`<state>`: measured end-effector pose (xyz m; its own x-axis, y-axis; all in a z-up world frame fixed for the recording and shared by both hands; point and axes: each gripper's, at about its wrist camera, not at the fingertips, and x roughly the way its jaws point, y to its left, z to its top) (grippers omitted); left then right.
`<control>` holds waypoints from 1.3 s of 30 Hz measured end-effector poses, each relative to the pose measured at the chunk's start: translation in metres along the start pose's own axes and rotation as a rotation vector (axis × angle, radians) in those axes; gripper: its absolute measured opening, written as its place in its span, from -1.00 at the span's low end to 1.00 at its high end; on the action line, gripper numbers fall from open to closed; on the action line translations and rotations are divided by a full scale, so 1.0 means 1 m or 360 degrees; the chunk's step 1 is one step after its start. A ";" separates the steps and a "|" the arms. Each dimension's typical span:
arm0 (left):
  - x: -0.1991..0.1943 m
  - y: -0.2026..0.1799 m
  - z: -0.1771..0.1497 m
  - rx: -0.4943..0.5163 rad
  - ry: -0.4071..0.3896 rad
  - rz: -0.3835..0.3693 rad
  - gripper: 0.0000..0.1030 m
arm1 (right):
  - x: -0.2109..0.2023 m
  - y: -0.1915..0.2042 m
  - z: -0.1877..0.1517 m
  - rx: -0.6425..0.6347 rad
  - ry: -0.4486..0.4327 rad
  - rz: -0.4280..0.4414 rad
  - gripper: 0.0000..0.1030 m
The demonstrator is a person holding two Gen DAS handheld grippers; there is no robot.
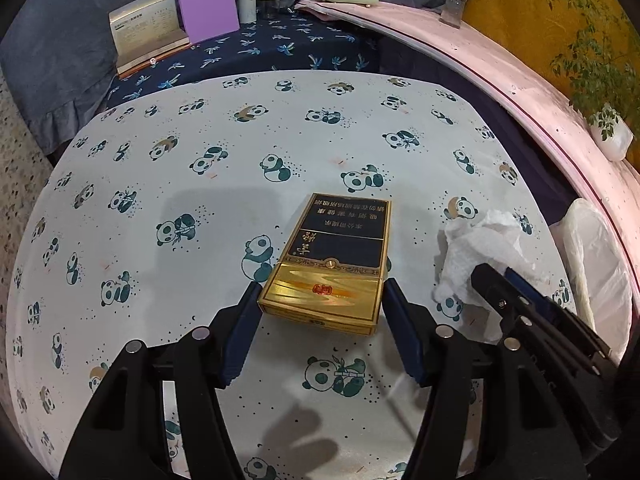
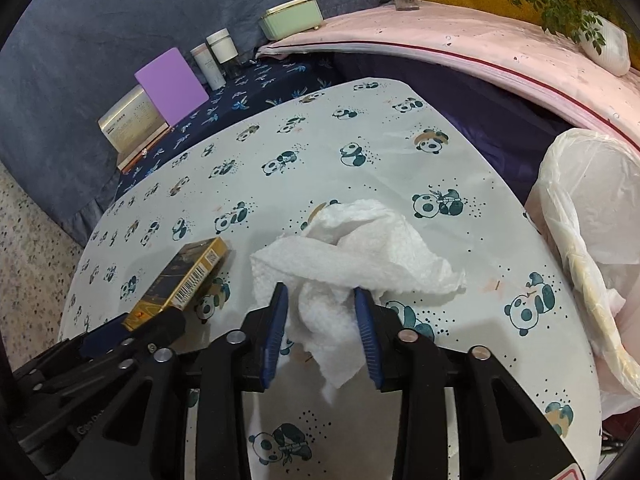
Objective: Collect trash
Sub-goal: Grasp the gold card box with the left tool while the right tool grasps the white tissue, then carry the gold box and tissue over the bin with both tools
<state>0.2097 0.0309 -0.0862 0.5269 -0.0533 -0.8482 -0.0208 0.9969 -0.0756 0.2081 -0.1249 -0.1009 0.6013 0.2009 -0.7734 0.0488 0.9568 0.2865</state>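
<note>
- Panda-print cloth covers the surface (image 1: 200, 208), smooth, pale, rounded edge; two trash items lie on it, both grippers working low over it.
- Left gripper (image 1: 320, 300): jaws apart, straddling the near gold end of the cigarette pack (image 1: 336, 256); blue pads just beside its two sides, firm pressing not clear, pack lies flat on the surface.
- Pack: rigid card box, flat rectangle, glossy gold lid end, dark navy body with printed text, barcode on one long side in the right wrist view.
- Right gripper (image 2: 322, 308): jaws narrowed around a fold of the crumpled tissue (image 2: 352, 248); pads touch the paper on both sides, looks pinched, not yet lifted.
- Tissue: soft white embossed paper, loosely bunched, irregular, most of it spreading beyond the jaw tips.
- Right of the right jaws, off the surface edge: bin lined with a thin translucent plastic bag (image 2: 588, 208), crinkly, mouth open; contents cannot be told.
- Progress, my read: early; both items on the surface, nothing seen in the bag; left to do: lift each, carry to the bag, drop.
- Far beyond the jaws: dark leaf-print cloth with a purple card (image 1: 206, 2), a book, two white jars, a mint box; pink ledge with plants.
</note>
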 end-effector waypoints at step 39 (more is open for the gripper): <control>-0.094 -0.190 -0.026 0.0501 -0.0195 -0.0306 0.11 | -0.186 -0.137 0.002 0.0303 -0.0530 -0.0198 -0.86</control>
<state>0.1420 -0.1554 -0.0054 0.5937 -0.2525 -0.7640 0.3400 0.9393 -0.0462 0.0910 -0.2941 0.0045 0.8056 -0.0231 -0.5920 0.2657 0.9072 0.3262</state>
